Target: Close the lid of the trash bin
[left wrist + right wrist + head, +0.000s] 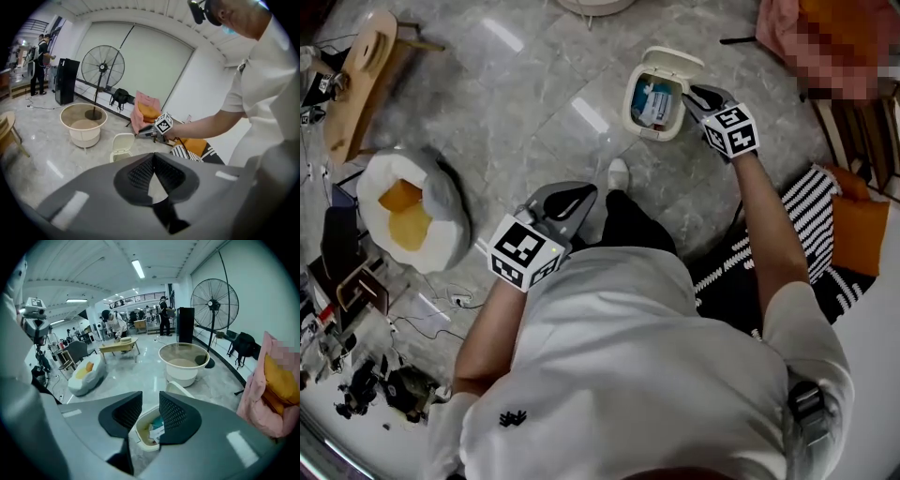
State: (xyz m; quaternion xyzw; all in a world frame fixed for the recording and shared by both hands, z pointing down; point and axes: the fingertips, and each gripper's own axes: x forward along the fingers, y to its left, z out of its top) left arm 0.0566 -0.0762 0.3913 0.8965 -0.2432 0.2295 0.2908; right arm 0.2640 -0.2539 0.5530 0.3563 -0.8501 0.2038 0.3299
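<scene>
Indistinct rubbish [654, 103] inside trash bin [629, 105]

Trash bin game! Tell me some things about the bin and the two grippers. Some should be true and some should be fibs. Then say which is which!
1. The trash bin has its lid flipped up. True.
2. The trash bin is empty inside. False: there is blue and white rubbish in it.
3. The right gripper has its jaws apart and holds nothing. True.
4. The left gripper is touching the lid. False: it is back near the person's body, far from the bin, with its jaws together.
5. The trash bin stands on a table. False: it stands on the shiny grey floor.
</scene>
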